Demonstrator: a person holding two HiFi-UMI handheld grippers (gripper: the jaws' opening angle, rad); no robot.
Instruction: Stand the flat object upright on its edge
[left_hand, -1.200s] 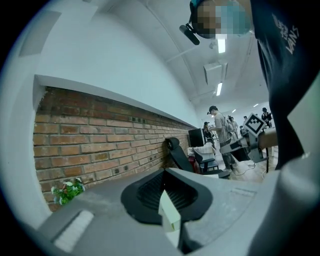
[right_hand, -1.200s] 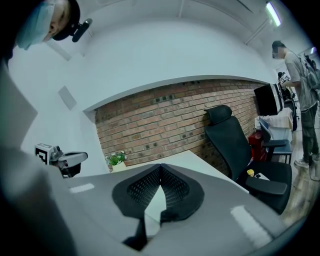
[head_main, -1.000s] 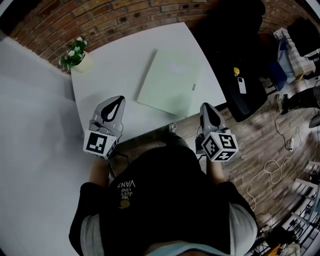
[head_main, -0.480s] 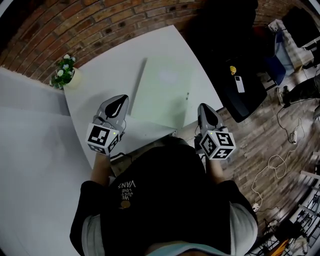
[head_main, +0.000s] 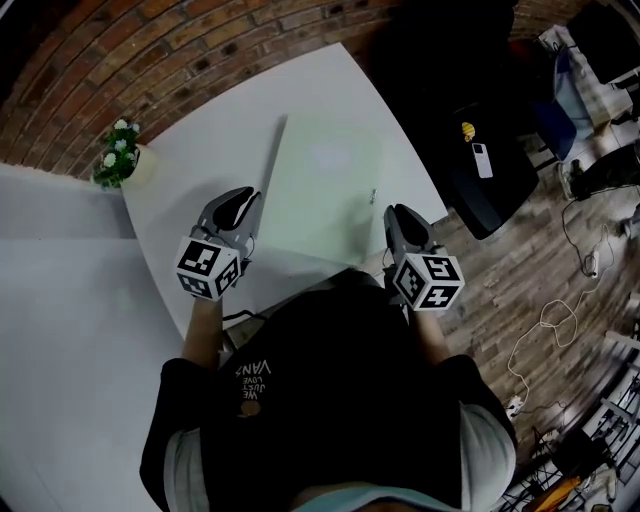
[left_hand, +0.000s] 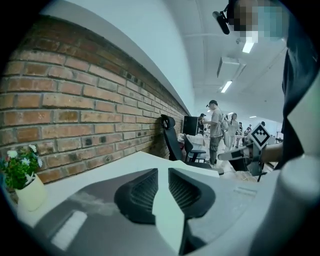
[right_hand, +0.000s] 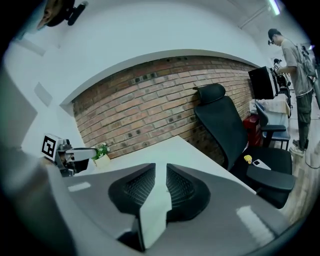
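Observation:
A pale green flat board (head_main: 322, 185) lies flat on the white table (head_main: 190, 170). My left gripper (head_main: 242, 197) hovers just off the board's near left edge. My right gripper (head_main: 392, 212) sits by its near right corner, at the table's edge. Both grippers' jaws have just been opening, and each now shows a narrow slit with nothing between the pads. In the left gripper view the left gripper (left_hand: 162, 172) points across the tabletop, with the right gripper (left_hand: 252, 145) at the far side. In the right gripper view the right gripper (right_hand: 160, 167) also points over the table.
A small potted plant (head_main: 118, 160) stands at the table's far left corner, against the brick wall (head_main: 150, 60). A black office chair (head_main: 470, 150) with a small white device (head_main: 482, 160) on its seat stands right of the table. People stand far off (left_hand: 216, 127).
Both grippers have moved forward and down toward the board, the left one also drifting right to its left edge. The board has not moved on the table.

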